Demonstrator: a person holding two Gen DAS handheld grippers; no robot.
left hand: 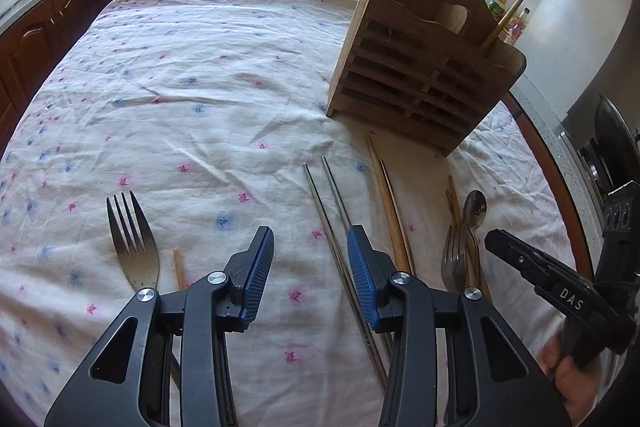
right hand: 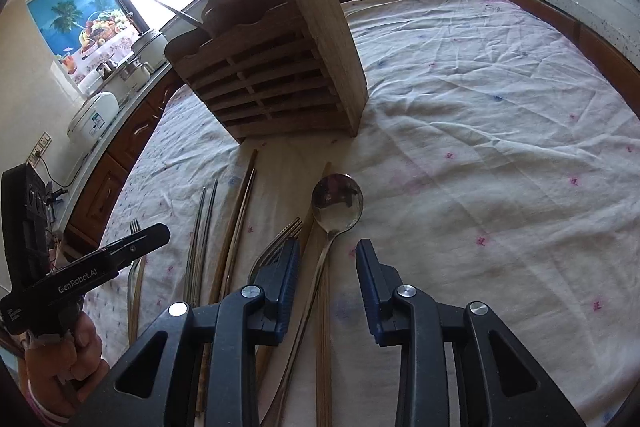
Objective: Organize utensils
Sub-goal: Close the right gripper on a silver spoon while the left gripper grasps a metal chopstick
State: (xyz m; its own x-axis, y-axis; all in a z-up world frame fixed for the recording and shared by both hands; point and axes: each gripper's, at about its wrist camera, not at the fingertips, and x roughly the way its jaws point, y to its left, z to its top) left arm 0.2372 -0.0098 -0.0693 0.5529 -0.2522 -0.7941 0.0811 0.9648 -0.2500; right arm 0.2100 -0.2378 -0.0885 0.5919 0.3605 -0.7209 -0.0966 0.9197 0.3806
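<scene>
As jaws gape, spoon (right hand: 337, 201) beyond right hand-held gripper (right hand: 328, 285)

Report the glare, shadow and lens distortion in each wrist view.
Left wrist view: blown-out windows along the top, the slatted wooden utensil holder sidelit, the straight table edge bowed by the fisheye. Right wrist view: window glare behind the holder, its front shaded, the round steel spoon mirroring the room, dark vignette at the corners.

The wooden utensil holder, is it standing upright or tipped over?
Upright. The wooden utensil holder stands on its base on the tablecloth, slatted front facing the cameras, with a chopstick poking from its top.
</scene>
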